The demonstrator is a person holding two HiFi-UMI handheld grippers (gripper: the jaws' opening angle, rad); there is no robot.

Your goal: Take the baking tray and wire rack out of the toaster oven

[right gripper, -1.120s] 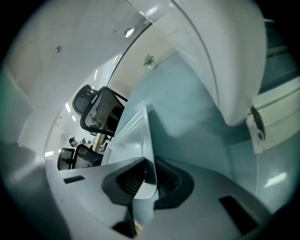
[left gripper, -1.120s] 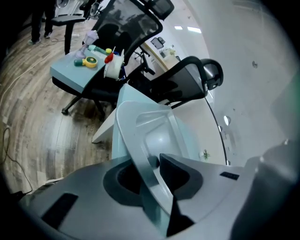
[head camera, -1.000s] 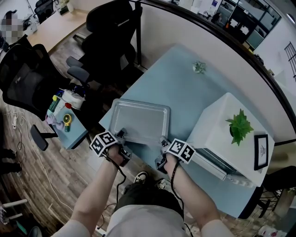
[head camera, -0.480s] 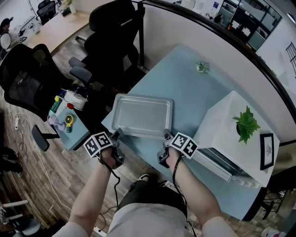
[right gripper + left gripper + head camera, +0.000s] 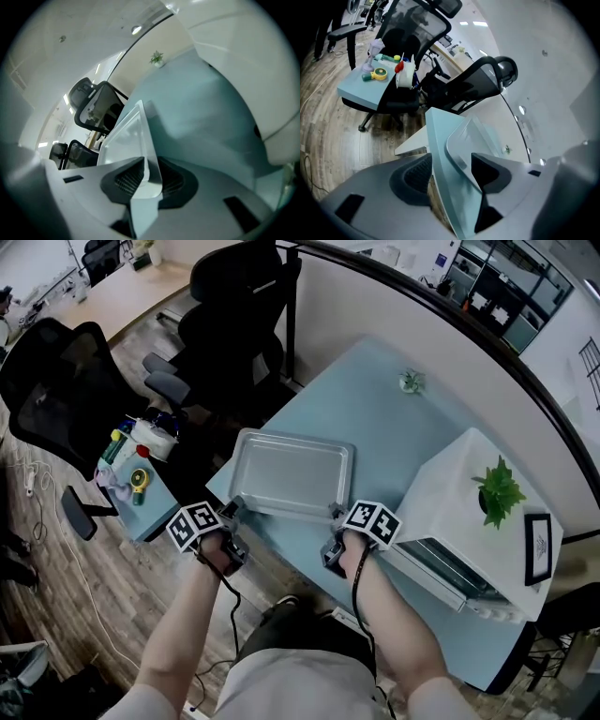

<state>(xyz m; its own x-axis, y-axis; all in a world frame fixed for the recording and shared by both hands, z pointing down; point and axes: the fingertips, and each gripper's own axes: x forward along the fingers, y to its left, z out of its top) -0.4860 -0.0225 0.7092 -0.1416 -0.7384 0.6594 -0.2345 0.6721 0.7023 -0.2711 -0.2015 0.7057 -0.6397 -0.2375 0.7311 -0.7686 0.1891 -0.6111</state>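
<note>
The silver baking tray lies flat on the light blue table, near its front edge. My right gripper is shut on the tray's near right rim; in the right gripper view the thin rim stands between the pads of that gripper. My left gripper is at the near left corner. Its jaws have just been opening and now stand apart, with the table edge and tray rim between them, not pressed. No wire rack shows.
The white toaster oven stands at the right with its door folded down; a green plant and picture frame sit on top. A tiny plant is far back. Black office chairs and a cluttered stool stand left.
My left gripper has let go of the tray's near left corner and drawn back a little toward the table edge. The right gripper stays on the rim.
</note>
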